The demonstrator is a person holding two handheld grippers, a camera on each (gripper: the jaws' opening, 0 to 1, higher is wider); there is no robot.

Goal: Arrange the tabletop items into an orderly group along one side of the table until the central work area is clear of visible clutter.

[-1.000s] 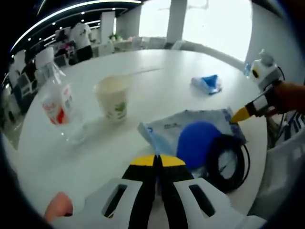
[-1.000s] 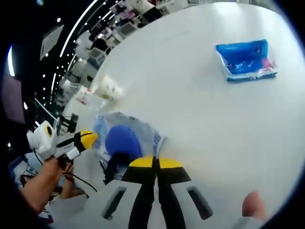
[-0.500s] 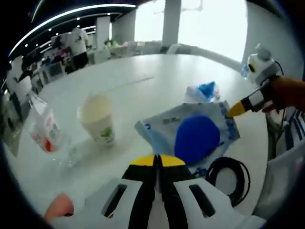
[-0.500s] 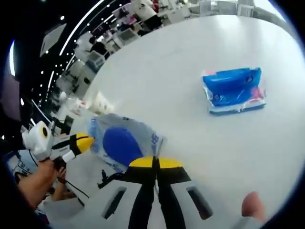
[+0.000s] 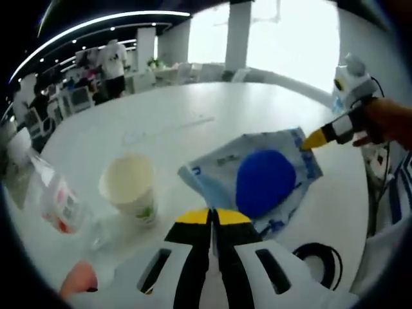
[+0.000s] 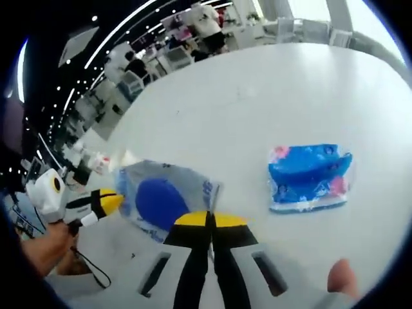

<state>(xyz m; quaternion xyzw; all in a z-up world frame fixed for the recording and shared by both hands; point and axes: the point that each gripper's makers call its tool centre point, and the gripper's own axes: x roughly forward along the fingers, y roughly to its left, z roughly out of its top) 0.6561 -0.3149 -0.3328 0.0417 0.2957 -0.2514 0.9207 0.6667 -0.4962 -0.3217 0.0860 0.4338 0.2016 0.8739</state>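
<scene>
Centre frame, left gripper view: pouch point(image 5: 257, 174) unmoved; only views have shifted. Both tongs point(image 5: 213, 217) point(image 6: 210, 220) closed, empty; clutter remains.

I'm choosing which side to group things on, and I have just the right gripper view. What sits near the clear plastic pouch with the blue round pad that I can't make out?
Observer: A cream paper cup stands upright and open beside the pouch.
Operator: Anything beyond the cup?
Observer: A clear plastic bottle with a red-and-white label, apart from the cup, on its side away from the pouch.
Operator: And closer to the person?
Observer: A coiled black cable lies by the table edge, just clear of the pouch.
</scene>
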